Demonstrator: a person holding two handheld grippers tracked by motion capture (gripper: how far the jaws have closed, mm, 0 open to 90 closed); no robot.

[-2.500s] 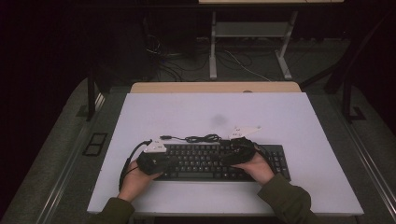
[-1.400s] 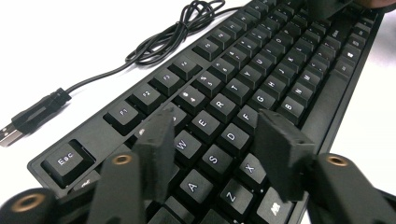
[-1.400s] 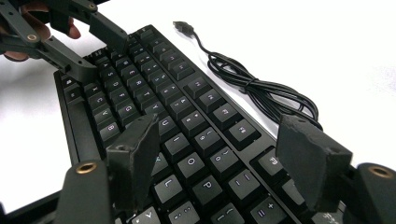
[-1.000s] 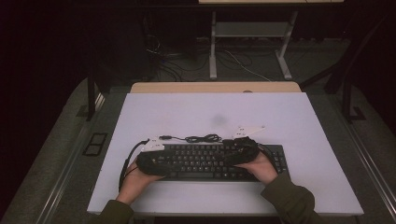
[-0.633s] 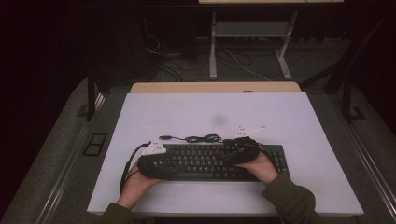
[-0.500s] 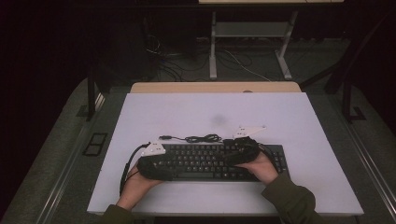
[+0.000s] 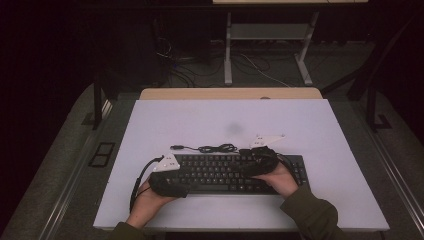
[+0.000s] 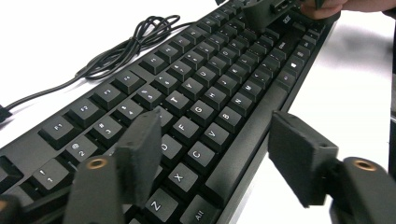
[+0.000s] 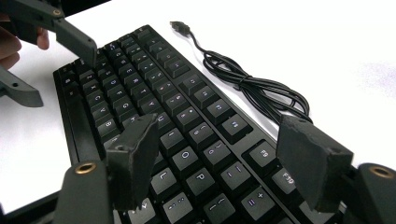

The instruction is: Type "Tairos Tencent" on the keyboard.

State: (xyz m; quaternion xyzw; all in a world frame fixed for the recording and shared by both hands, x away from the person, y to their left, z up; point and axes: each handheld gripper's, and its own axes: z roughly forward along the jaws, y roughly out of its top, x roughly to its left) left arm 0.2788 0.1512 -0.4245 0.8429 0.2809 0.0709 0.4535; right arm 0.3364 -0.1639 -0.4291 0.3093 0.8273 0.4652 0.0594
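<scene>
A black keyboard (image 7: 225, 172) lies near the front of the white table (image 7: 300, 120), and its cable (image 7: 216, 148) is coiled just behind it. My left gripper (image 7: 184, 187) is at the keyboard's left end. Its jaws (image 8: 219, 158) have just been closing and stand apart astride the front edge, one pad (image 8: 140, 154) over the keys and the other off the edge. My right gripper (image 7: 246, 168) hovers over the right half. It stands open (image 9: 217, 154), with one pad (image 9: 133, 158) above the letter keys and the other by the back row.
The cable's plug (image 9: 180, 25) rests on the bare table behind the keyboard. A wooden strip (image 7: 230, 93) runs along the table's far edge. Beyond it are dark floor, cables and a metal stand (image 7: 270, 35). White table surface stretches behind and to both sides.
The left hand has shifted slightly at the keyboard's left end, and its grey plate now shows more plainly. The keyboard and the right hand stay where they were.
</scene>
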